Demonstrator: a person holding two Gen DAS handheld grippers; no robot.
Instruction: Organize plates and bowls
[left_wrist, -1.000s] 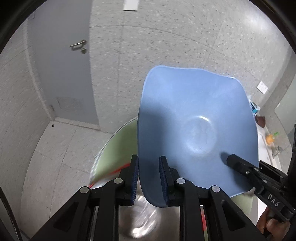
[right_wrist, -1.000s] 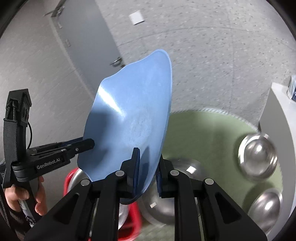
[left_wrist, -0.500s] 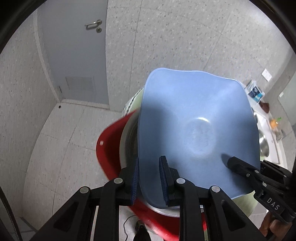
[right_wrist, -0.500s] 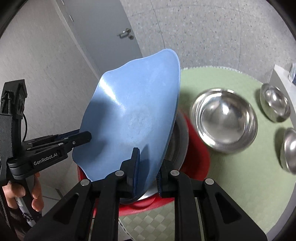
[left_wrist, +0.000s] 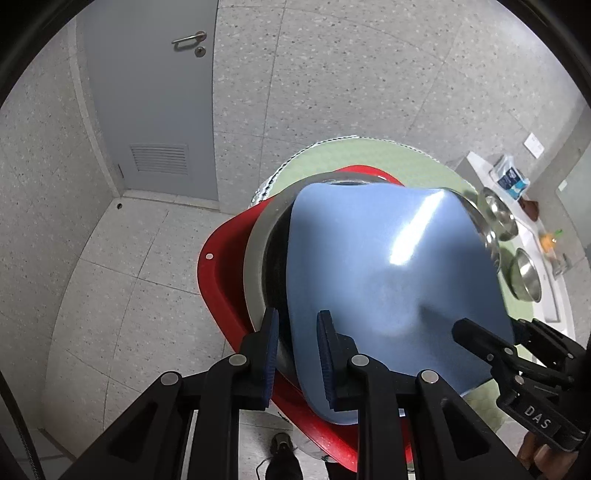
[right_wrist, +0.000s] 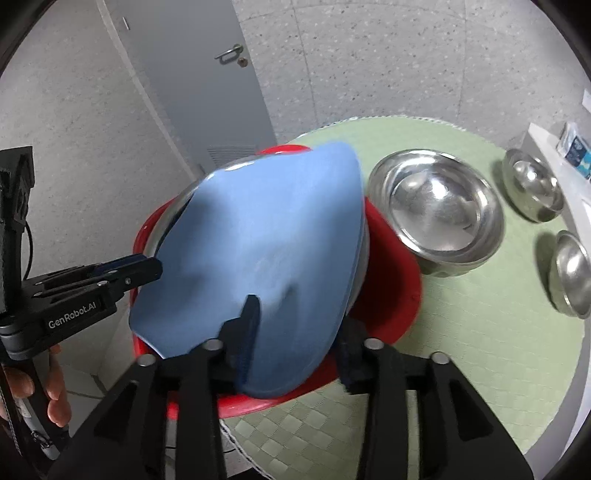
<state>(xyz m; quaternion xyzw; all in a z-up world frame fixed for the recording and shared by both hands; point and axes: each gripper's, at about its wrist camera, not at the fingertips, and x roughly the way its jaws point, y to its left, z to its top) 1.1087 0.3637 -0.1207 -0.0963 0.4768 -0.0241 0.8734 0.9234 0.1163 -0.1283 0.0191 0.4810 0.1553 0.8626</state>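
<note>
Only the right wrist view shows the right gripper (right_wrist: 295, 336) just opening off the blue plate (right_wrist: 258, 240), the left gripper (left_wrist: 295, 350) clamping its rim, whatever lies beneath hidden.

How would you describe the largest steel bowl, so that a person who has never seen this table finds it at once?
Start at the round green table mat. On it lies a red tray stacked with dishes and topped by a blue plate; the large steel bowl stands directly beside that tray, empty and upright. It is much wider than the two small steel bowls near the mat's far edge.
</note>
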